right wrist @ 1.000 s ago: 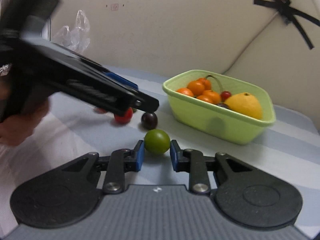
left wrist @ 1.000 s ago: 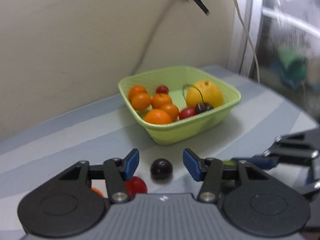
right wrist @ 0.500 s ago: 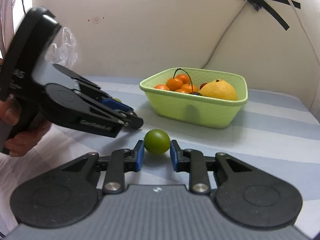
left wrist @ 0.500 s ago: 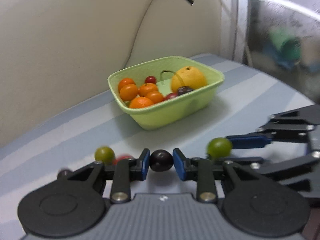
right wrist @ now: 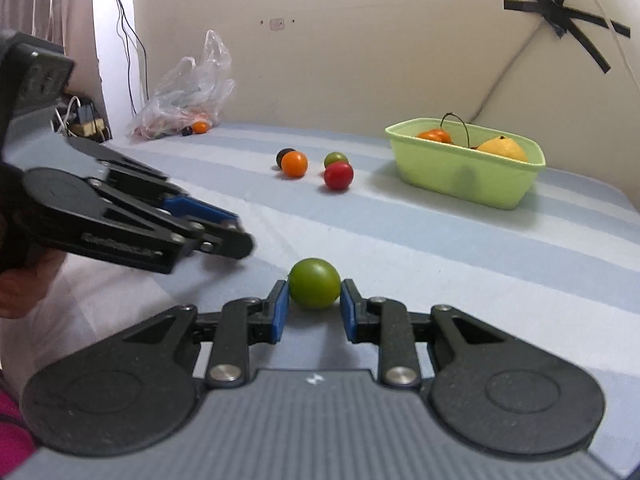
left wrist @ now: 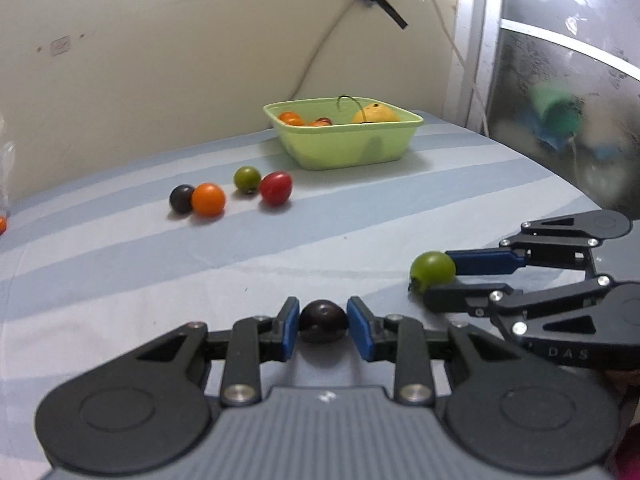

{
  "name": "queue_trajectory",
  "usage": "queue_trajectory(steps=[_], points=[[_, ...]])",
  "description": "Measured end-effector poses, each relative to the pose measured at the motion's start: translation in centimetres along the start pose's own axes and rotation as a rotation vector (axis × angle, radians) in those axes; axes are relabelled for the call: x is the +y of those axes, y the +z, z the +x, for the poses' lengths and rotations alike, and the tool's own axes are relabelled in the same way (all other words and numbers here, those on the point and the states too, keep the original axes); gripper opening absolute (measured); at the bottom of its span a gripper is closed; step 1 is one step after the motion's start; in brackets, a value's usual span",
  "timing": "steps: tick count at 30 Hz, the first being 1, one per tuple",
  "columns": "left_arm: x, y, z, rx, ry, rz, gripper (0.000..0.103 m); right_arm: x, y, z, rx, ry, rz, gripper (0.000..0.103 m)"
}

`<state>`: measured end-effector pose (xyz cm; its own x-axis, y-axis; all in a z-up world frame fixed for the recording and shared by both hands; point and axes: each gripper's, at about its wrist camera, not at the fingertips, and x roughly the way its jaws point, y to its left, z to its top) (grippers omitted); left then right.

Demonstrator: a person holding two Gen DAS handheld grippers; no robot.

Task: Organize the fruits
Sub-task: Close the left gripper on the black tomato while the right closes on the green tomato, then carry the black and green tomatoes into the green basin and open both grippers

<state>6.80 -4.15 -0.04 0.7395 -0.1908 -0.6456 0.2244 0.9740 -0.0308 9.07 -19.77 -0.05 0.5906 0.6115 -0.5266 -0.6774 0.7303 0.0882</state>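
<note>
My left gripper [left wrist: 323,326] is shut on a dark purple fruit [left wrist: 323,321], held low over the striped cloth. My right gripper [right wrist: 314,306] is shut on a green fruit [right wrist: 314,283]; that fruit also shows in the left wrist view [left wrist: 432,271]. A green basket [left wrist: 344,146] with oranges, a yellow fruit and cherries stands far back by the wall; it also shows in the right wrist view [right wrist: 466,172]. On the cloth lie a dark fruit [left wrist: 182,198], an orange fruit [left wrist: 208,199], a green fruit [left wrist: 247,178] and a red fruit [left wrist: 275,187].
A clear plastic bag [right wrist: 188,88] with fruit beside it lies at the back left by the wall. Cables and a plug strip [right wrist: 82,120] sit at the left edge. A window [left wrist: 568,80] is at the right.
My left gripper shut on the dark purple fruit. Both grippers drew back from the basket with their fruits, so the basket and loose fruits now lie farther off.
</note>
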Motion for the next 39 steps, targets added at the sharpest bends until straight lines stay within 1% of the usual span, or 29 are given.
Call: queue_trajectory(steps=[2,3,6,7,16,17,18,19,20,21,24,27,30,33,37,39], points=[[-0.1,-0.1,0.0,-0.012,0.005,-0.007,0.028,0.2,0.1,0.2,-0.004,-0.012,-0.001,0.032],[-0.1,-0.1,0.0,-0.016,0.010,-0.007,0.030,0.2,0.1,0.4,-0.004,-0.017,0.002,0.032],[-0.6,-0.6,-0.2,-0.025,0.024,0.006,0.043,0.4,0.1,0.5,-0.002,-0.028,-0.001,0.032],[-0.7,-0.7,-0.3,-0.030,0.029,0.014,0.045,0.4,0.1,0.6,-0.001,-0.032,-0.004,0.032],[-0.8,-1.1,-0.1,-0.033,0.036,0.013,0.045,0.5,0.0,0.7,0.009,-0.039,-0.010,0.033],[-0.8,-1.1,0.0,-0.033,0.037,0.014,0.044,0.5,0.0,0.7,0.009,-0.039,-0.009,0.033],[-0.9,-1.0,0.1,-0.034,0.034,0.015,0.039,0.5,-0.1,0.7,0.008,-0.038,-0.008,0.033],[-0.9,-1.0,0.1,-0.036,0.026,0.015,0.031,0.5,0.0,0.7,0.007,-0.036,-0.005,0.033],[-0.9,-1.0,0.1,-0.041,0.028,0.015,0.028,0.5,-0.1,0.7,0.007,-0.035,-0.001,0.033],[-1.0,-1.0,0.1,-0.047,0.039,0.020,0.027,0.4,-0.1,0.8,0.006,-0.034,0.002,0.033],[-0.9,-1.0,0.0,-0.046,0.033,0.015,0.027,0.6,-0.2,0.8,0.003,-0.041,-0.004,0.031],[-0.5,-0.6,-0.2,-0.046,0.004,-0.006,0.027,0.8,-0.2,0.7,0.001,-0.048,-0.015,0.030],[0.1,0.6,-0.2,-0.057,-0.003,-0.016,0.027,0.5,0.1,0.7,-0.010,-0.048,0.002,0.030],[0.7,2.6,0.2,-0.074,-0.005,-0.017,0.027,-0.3,0.7,1.0,-0.028,-0.056,0.031,0.030],[1.3,6.7,1.4,-0.122,0.003,-0.002,0.027,-2.1,2.6,1.5,-0.078,-0.104,0.039,0.030],[1.5,9.1,2.6,-0.137,-0.009,-0.011,0.027,-3.3,3.7,1.7,-0.113,-0.133,0.052,0.030]])
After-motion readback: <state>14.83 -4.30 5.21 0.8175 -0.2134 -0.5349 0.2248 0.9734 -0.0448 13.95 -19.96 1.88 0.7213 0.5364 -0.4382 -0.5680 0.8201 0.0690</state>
